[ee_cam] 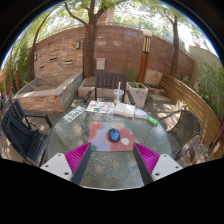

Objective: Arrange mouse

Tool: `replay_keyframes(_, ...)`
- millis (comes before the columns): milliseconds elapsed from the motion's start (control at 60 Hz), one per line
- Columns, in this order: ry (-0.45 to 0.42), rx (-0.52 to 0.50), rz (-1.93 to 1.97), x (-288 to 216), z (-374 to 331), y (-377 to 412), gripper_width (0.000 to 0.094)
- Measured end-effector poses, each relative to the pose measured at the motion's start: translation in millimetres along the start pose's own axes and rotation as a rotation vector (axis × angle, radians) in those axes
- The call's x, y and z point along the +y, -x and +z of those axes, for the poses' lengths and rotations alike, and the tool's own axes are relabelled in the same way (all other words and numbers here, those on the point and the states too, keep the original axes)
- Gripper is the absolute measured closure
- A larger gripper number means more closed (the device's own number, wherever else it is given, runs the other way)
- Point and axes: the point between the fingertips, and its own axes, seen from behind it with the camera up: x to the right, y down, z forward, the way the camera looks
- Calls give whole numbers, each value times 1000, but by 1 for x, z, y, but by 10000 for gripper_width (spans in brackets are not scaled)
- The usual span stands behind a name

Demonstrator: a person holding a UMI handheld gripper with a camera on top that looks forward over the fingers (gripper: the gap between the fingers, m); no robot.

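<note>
Gripper view. Outdoor patio, daylight, with dappled shade over everything. The gripper (113, 160) hangs above a round glass tabletop (110, 172); paving shows dimly through the glass. Its two fingers stand apart, magenta pads (80, 157) on the inner faces, nothing between them but bare glass.

Just ahead of the fingertips lies a pinkish rectangular mat (108, 135), flat on the tabletop. The mouse (114, 135), dark blue, sits on that mat near its middle, clear of both fingers and untouched. A small red patch shows on the mat beside the mouse; what it is cannot be told.

Beyond the mat, at the far rim of the tabletop, papers (103, 106) lie spread in a loose row, with a white box-like item (124, 110) among them. A green thing (153, 121) sits toward the right rim; its kind cannot be made out.

Surroundings: a dark metal chair (22, 135) stands on the left side of the table, another chair (184, 130) on the right. A low brick planter wall (50, 92) runs on the left. Behind, a tall brick wall (115, 50) closes the yard, a bench (104, 85) in front of it. A tree trunk (90, 40) rises by the wall, branches overhead. A pale square planter (137, 94) stands near the bench, and a wooden fence (190, 105) runs along the right.
</note>
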Motion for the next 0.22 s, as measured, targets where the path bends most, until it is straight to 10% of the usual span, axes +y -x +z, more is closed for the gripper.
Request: replay_keyframes(217, 14, 7, 2, 7, -2, -2, 84)
